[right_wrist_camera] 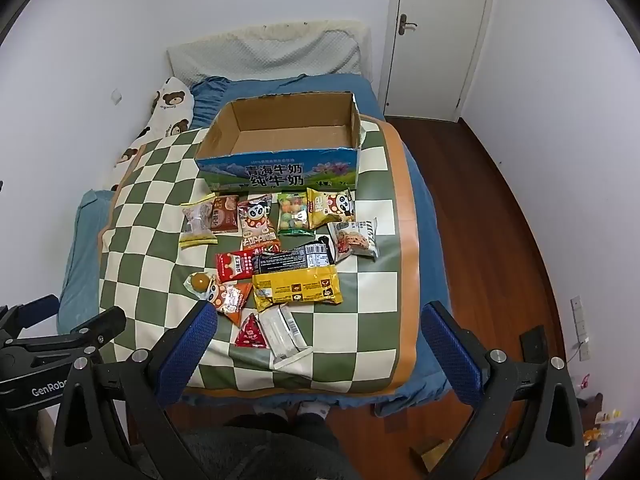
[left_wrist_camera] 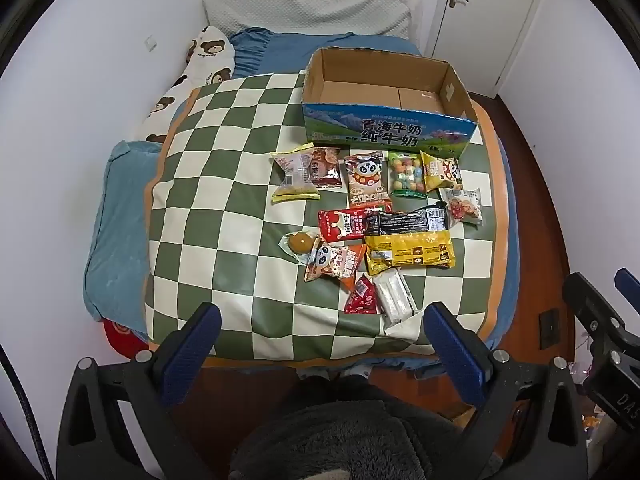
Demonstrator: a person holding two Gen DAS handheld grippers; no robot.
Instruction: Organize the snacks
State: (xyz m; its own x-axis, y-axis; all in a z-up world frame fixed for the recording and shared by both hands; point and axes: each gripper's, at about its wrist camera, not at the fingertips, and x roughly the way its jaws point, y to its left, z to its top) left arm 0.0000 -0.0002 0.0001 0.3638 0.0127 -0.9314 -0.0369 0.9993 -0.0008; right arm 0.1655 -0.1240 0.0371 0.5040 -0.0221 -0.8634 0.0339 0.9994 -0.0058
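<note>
Mostly crinkly foil packets [left_wrist_camera: 409, 251]; rectangular cardboard box [left_wrist_camera: 387, 132]; checkered mat [left_wrist_camera: 224, 184].

A mat [left_wrist_camera: 224, 168] lies on the bed [left_wrist_camera: 120, 216]. The box [left_wrist_camera: 384, 136] stands at the mat's far right, snacks [left_wrist_camera: 372, 216] spread just before it. Pillows [left_wrist_camera: 308, 12] lie behind; a door [left_wrist_camera: 480, 8] stands far right.
</note>
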